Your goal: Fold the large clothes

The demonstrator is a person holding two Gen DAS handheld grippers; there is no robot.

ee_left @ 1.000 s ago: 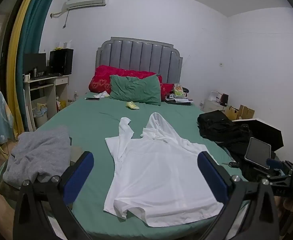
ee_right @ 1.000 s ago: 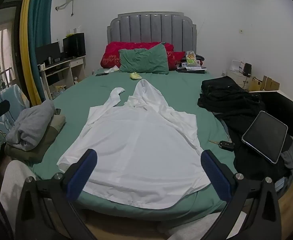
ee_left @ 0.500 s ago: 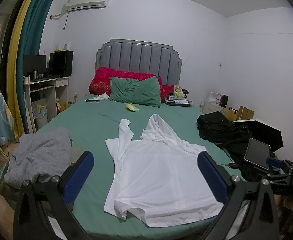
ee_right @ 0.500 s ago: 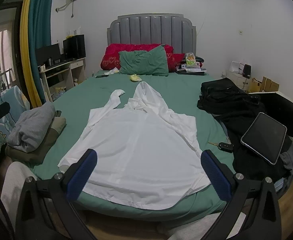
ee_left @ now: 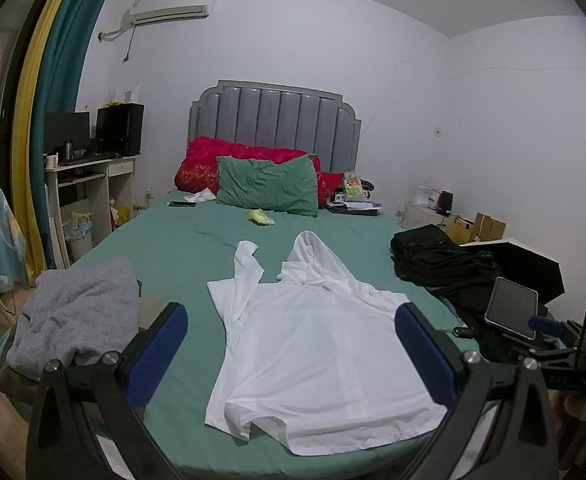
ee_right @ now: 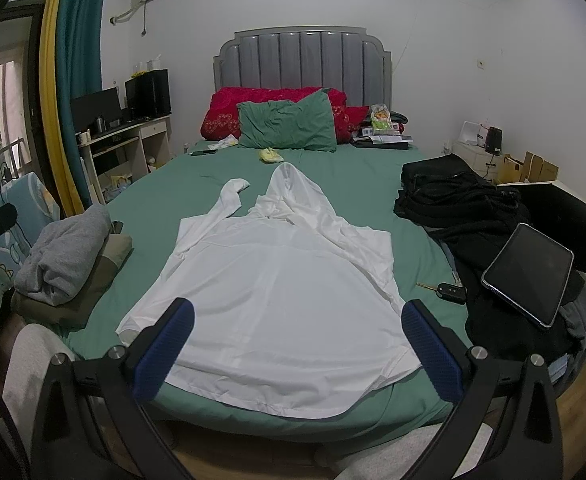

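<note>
- Grey clothes pile [ee_right: 67,250] at bed's left edge: a swung sleeve may snag it.
- Both grippers, left gripper [ee_left: 291,354] and right gripper [ee_right: 297,350], fingers wide, empty.
- White hoodie [ee_right: 281,280] flat at bed's [ee_right: 345,176] foot edge; hem overhangs, could slide off.
- Key fob [ee_right: 449,293], tablet [ee_right: 528,274] at right edge: risk being dragged.

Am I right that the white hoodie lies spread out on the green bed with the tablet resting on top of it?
Not quite. The white hoodie does lie spread on the green bed, but the tablet rests on the black clothes beside it, as the right wrist view shows.
</note>
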